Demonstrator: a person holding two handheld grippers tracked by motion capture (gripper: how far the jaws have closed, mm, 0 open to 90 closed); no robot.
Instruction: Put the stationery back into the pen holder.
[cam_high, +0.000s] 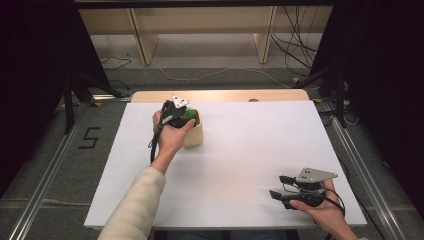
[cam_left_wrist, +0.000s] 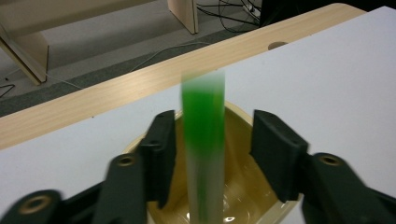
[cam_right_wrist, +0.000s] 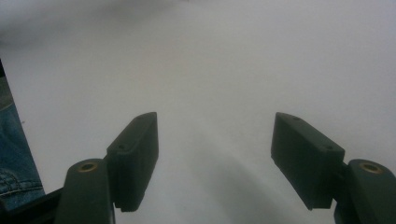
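A beige cup (cam_high: 194, 136) stands on the white table top (cam_high: 250, 150) at the back left. In the left gripper view a clear tube with green content (cam_left_wrist: 203, 140) stands upright and blurred, its lower end inside the cup (cam_left_wrist: 243, 182). My left gripper (cam_high: 189, 117) hangs over the cup, and its jaws (cam_left_wrist: 212, 123) stand on either side of the tube with a gap on each side, so it is open. Near the front right edge my right gripper (cam_high: 277, 186) lies low over the bare table, open with nothing between its fingers (cam_right_wrist: 215, 126).
A strip of bare wood (cam_high: 220, 95) runs along the table's far edge, with a small round hole (cam_left_wrist: 277, 45) in it. Behind it are wooden furniture legs (cam_high: 142, 40) and loose cables (cam_high: 295, 50) on the floor. Blue denim (cam_right_wrist: 11, 163) shows past the table's near edge.
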